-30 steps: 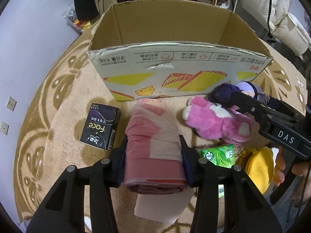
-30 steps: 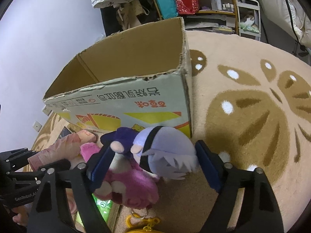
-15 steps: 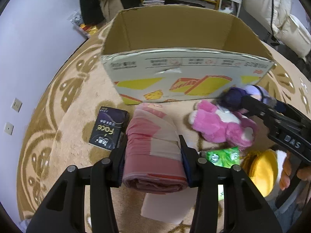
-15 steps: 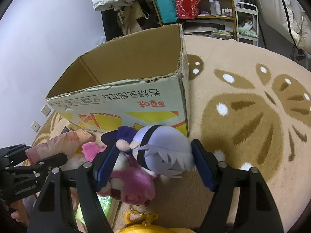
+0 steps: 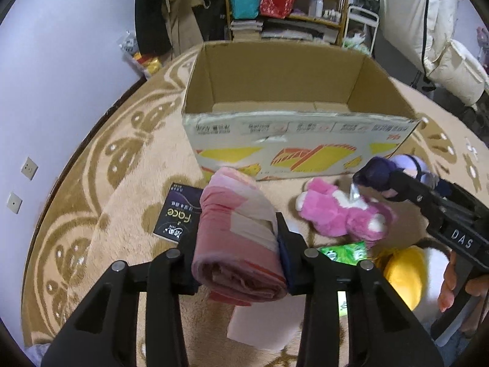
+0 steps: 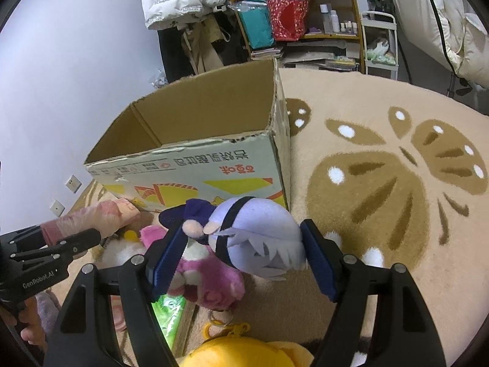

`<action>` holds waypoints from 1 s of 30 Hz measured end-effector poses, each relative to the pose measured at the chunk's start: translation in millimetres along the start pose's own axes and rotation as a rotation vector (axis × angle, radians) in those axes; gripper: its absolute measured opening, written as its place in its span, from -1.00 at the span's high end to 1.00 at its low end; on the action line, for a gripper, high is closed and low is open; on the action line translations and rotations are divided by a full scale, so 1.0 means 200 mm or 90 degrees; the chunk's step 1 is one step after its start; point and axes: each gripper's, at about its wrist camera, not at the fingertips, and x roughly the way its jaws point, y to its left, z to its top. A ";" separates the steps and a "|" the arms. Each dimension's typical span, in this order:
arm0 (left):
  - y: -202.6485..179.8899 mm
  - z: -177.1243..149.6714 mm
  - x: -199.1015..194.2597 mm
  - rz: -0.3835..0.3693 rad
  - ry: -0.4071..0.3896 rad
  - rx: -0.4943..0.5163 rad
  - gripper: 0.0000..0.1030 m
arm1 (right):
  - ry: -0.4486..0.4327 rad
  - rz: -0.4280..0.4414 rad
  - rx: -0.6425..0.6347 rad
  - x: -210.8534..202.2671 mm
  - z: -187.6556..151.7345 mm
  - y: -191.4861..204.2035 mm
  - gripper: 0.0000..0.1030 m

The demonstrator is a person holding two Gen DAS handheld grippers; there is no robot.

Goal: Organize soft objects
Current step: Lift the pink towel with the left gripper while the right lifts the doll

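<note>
Where "Face" marks the pack [image 5: 178,214], "DAS" marks the right tool [image 5: 382,180].

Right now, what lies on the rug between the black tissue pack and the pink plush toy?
The rolled pink towel, gripped by the closing left tool, fills that stretch between black tissue pack and pink plush toy. The left wrist view shows it.

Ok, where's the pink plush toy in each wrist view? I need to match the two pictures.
Left wrist view: the pink plush toy lies on the rug, right of centre, before the cardboard box.
Right wrist view: the pink plush toy is low, left of centre, partly hidden behind the lavender plush doll.
Shared landmark: the cardboard box, its printed front wall just behind the toy.
</note>
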 end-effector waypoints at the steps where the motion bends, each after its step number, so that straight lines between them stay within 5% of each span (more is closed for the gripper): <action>1: 0.00 0.00 -0.02 -0.003 -0.009 0.001 0.50 | -0.003 0.001 -0.001 -0.01 0.00 0.00 -0.54; 9: -0.04 -0.01 -0.06 -0.007 -0.034 0.034 0.66 | -0.021 0.005 -0.014 -0.09 0.00 0.05 -0.54; 17: 0.03 0.00 -0.12 -0.031 -0.056 -0.012 0.66 | -0.036 0.009 -0.024 -0.14 -0.02 0.07 -0.54; 30: 0.11 0.00 -0.33 0.027 -0.151 -0.046 0.66 | -0.100 0.038 -0.016 -0.31 -0.01 0.09 -0.54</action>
